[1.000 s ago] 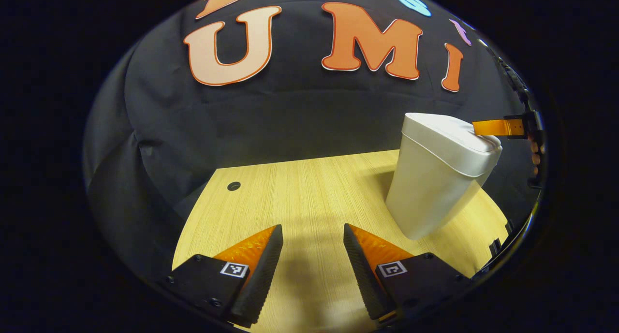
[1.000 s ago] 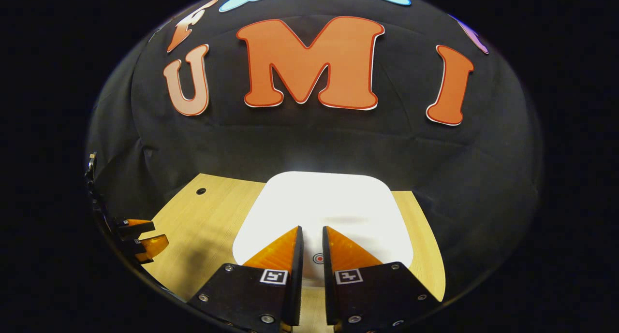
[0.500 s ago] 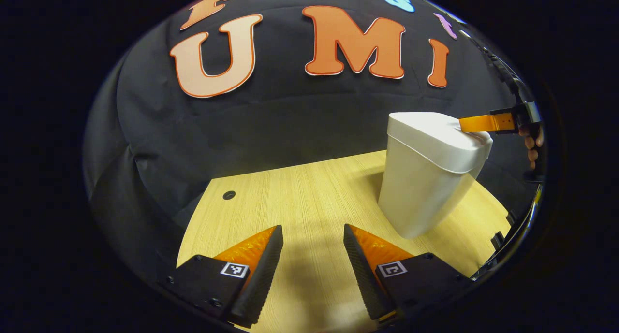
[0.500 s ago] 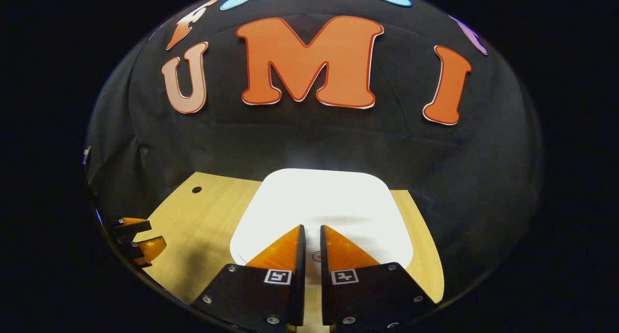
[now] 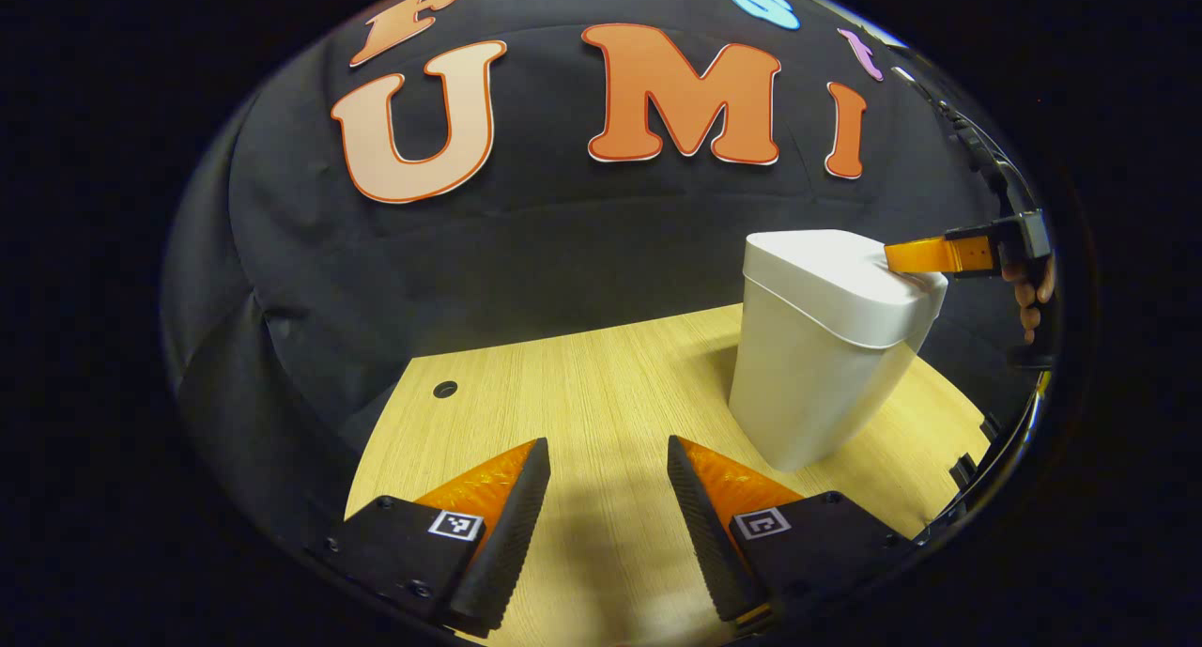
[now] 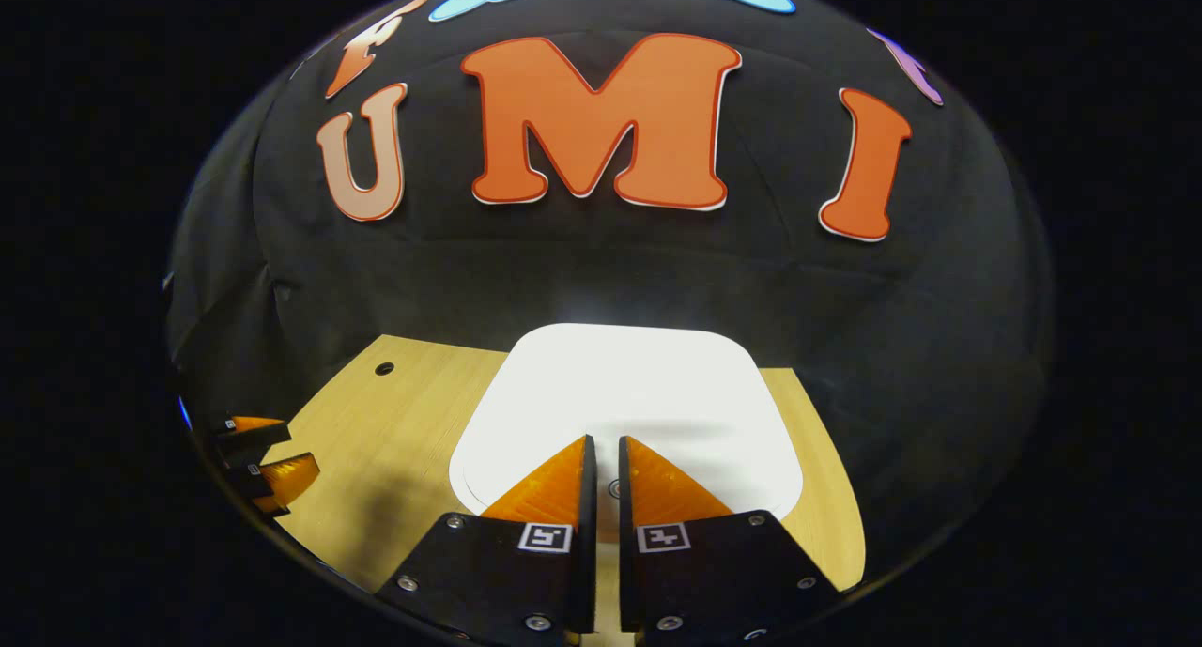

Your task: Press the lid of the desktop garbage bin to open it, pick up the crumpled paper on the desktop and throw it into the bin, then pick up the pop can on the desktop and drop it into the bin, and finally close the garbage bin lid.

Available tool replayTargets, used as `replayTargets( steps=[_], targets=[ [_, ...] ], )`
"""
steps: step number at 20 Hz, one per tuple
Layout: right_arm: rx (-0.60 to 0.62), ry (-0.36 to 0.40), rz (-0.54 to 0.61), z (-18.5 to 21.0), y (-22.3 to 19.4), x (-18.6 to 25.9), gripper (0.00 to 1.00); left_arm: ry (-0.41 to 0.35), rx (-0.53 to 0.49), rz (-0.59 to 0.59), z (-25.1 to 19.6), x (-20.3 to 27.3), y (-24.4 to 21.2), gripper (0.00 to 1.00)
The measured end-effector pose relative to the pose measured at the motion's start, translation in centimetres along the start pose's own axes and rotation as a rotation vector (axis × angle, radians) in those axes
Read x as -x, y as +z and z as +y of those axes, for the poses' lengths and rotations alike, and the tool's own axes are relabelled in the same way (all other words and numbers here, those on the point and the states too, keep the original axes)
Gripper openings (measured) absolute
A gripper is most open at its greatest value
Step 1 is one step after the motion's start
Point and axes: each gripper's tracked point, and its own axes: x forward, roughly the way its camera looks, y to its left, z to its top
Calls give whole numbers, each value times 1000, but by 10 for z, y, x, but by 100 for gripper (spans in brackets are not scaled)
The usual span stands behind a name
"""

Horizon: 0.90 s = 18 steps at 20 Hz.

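White desktop garbage bin upright on the wooden tabletop, toward the right in the left gripper view, lid down and flush on the body. Same lid seen from above in the right gripper view, a rounded white slab with tabletop showing on both sides.

Right claw narrowed to a thin slit, nothing between the fingers, tips poised over the near edge of the lid, above a small round mark visible through the gap. From the left gripper view, right claw reaching in from the right edge, tips at the lid's right rim; touching or just above, cannot tell. Fingers of a hand wrapped on the handle behind it.

Left claw wide apart, empty, hanging over bare tabletop left of the bin and well apart from it. Also visible small at the lower left edge of the right gripper view, fingers spread.

Small round hole in the tabletop near its far left corner, seen again in the right gripper view.
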Motion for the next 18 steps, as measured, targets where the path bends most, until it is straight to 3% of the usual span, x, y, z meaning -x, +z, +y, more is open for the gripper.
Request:
replayTargets(
  steps=[2, 4, 6, 7, 9, 10, 14, 15, 18],
  targets=[
    [23, -2, -15, 0, 2, 4, 11, 11, -1, -28, 2, 3, 11, 82],
    [-9, 9, -42, 4, 6, 7, 13, 22, 8, -66, 9, 7, 29, 77],
    [-58, 43, -100, 14, 15, 17, 20, 35, 14, -116, 12, 13, 50, 76],
    [-65, 46, -128, 16, 19, 20, 27, 42, 13, -143, 13, 18, 57, 82],
    [-51, 35, -180, 15, 26, 28, 34, 54, 7, -193, 14, 25, 73, 76],
    [-44, 27, -210, 16, 28, 33, 36, 58, 5, -219, 15, 28, 82, 82],
    [-54, 30, -326, 29, 43, 48, 60, 90, -10, -349, 16, 47, 118, 81],
    [-52, 32, -346, 31, 44, 51, 67, 99, -16, -375, 15, 54, 123, 81],
    [-13, 30, -358, 41, 35, 56, 77, 110, -20, -439, 14, 62, 137, 81]
  ],
)
